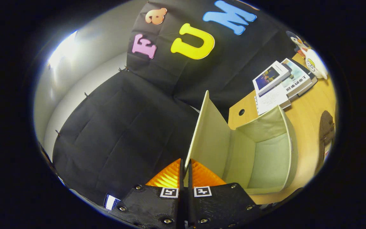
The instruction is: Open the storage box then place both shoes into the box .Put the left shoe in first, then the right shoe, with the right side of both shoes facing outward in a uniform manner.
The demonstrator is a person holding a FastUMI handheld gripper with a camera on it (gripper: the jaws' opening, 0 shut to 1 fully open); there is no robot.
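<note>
The lid [209, 133] is pinched on its edge between the clenched gripper [185, 170] fingers and held raised. Right of it, the open box [270, 152] is seen on the table [307, 117], with books [281, 84] and a toy [313, 62] beyond.

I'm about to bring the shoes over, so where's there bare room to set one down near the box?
The claw is shut on the lid, held up. The storage box is open with nothing inside. Bare tabletop lies between the box, the books and the dark shoe. It is crowded by the books and penguin toy.
</note>
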